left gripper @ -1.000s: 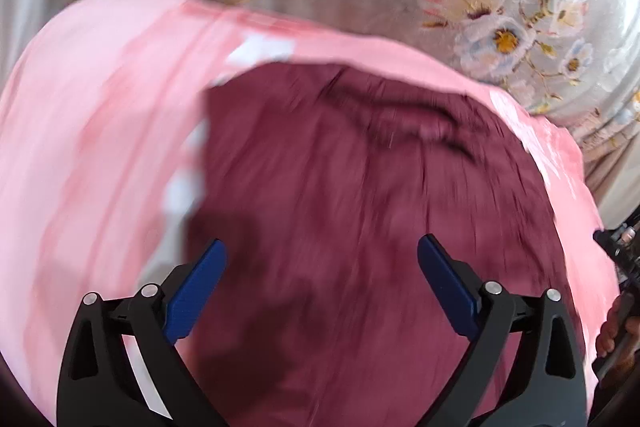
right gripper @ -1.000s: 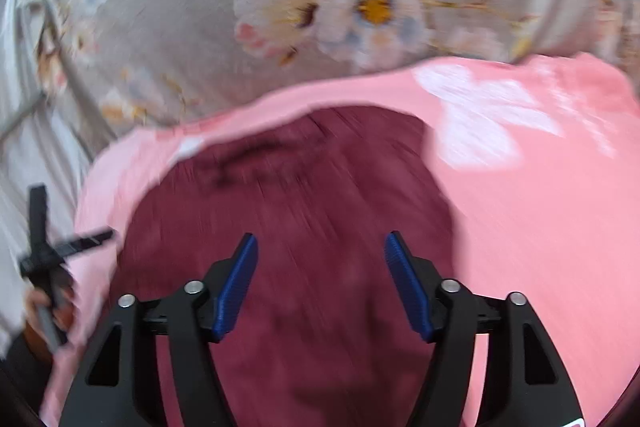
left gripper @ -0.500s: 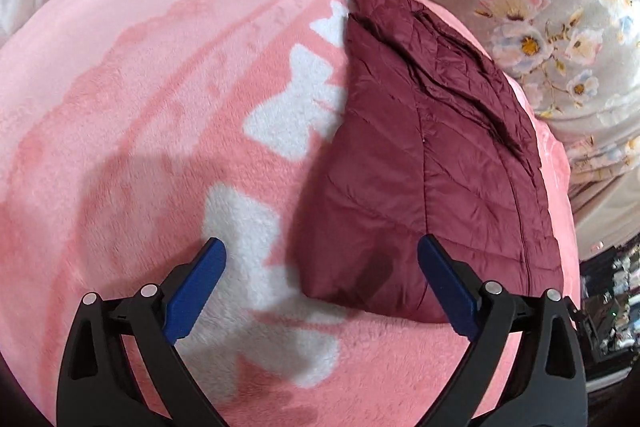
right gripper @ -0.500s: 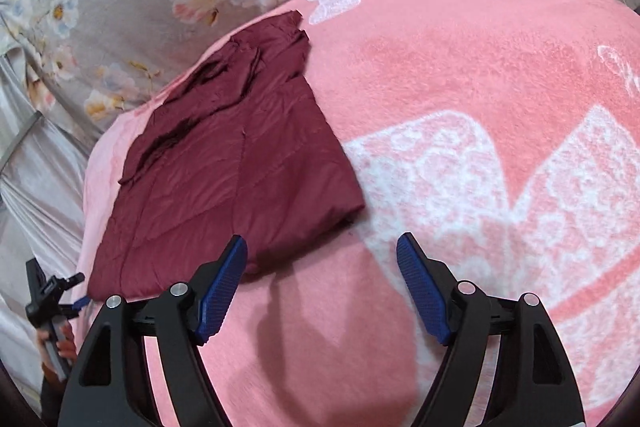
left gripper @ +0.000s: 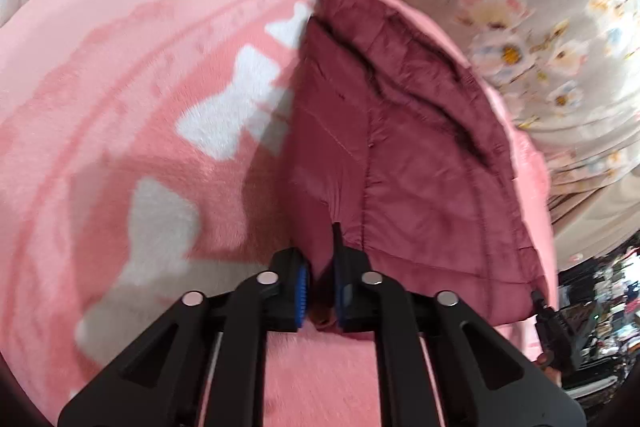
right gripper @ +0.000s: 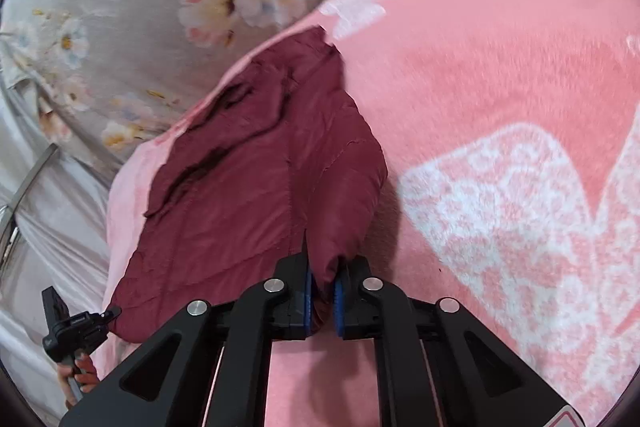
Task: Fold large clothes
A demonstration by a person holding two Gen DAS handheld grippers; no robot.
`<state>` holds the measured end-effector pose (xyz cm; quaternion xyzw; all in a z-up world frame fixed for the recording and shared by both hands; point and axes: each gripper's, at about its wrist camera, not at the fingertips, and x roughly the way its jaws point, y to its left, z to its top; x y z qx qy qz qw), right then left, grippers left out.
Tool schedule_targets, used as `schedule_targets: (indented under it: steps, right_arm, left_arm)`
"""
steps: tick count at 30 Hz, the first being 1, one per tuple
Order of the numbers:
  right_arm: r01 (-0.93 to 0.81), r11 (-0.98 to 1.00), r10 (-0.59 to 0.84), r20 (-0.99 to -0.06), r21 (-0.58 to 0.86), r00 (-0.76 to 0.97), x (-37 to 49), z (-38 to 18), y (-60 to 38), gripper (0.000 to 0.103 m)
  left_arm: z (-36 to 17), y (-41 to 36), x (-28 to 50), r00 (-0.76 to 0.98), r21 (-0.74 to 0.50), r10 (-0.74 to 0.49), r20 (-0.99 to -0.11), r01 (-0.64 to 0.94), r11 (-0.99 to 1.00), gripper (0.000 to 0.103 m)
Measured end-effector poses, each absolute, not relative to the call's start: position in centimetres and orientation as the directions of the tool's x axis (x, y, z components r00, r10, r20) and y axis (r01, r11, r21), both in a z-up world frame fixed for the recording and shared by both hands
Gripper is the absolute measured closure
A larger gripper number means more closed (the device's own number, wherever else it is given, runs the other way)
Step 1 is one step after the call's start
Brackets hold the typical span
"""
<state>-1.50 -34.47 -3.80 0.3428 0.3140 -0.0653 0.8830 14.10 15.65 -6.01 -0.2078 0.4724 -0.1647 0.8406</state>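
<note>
Bedroom in a home, bed covered by pink fleece blanket [left gripper: 160, 47] with white bow motifs, grey floral sheet [right gripper: 140, 7] upper left, cluttered dark shelving [left gripper: 600, 307] at lower right edge

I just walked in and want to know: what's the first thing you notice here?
The dark red puffy jacket, folded on the pink blanket, jumps out first. Each tool pinches a near corner of it: the left tool and the right tool. Behind lies a grey flowery cloth.

Maroon quilted jacket [left gripper: 404, 163]. Pink blanket [left gripper: 132, 67] patterned with white bow shapes. Grey curtain [right gripper: 132, 7] printed with white-pink flowers. Black tongs [left gripper: 320, 291], blue pads [left gripper: 303, 291].
</note>
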Motion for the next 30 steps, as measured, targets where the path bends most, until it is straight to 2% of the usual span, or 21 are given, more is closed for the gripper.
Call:
schedule_targets:
  steps: [10,14,18,21,27,30]
  right_arm:
    - [0.097,0.854,0.117,-0.370,0.511,0.922,-14.2,6.5,-30.9,0.101]
    - [0.033,0.863,0.094,-0.225,0.503,0.970,-18.4,12.2,-29.9,0.101]
    - [-0.006,0.859,0.079,-0.120,0.511,0.990,-17.2,15.8,-30.4,0.101]
    - [0.030,0.875,0.042,-0.137,0.483,0.990,-13.4,16.5,-30.7,0.101]
    - [0.188,0.843,-0.034,-0.300,0.504,0.953,0.0,12.1,-33.9,0.101]
    - [0.276,0.828,-0.072,-0.396,0.487,0.915,6.4,8.6,-35.2,0.101]
  left_arm:
    - [4.2,22.1,3.2,0.579,-0.592,-0.589,-0.563,0.215,0.777,0.100]
    - [9.4,23.9,-0.9,0.668,-0.571,-0.571,-0.477,0.259,0.779,0.100]
    - [13.5,23.3,-0.3,0.743,-0.514,-0.529,-0.410,0.291,0.807,0.099]
    - [14.6,21.5,3.3,0.771,-0.461,-0.474,-0.425,0.266,0.847,0.099]
    - [10.9,15.5,16.8,0.765,-0.297,-0.265,-0.587,0.101,0.950,0.099]
    - [8.3,13.5,21.4,0.745,-0.223,-0.190,-0.639,0.057,0.973,0.099]
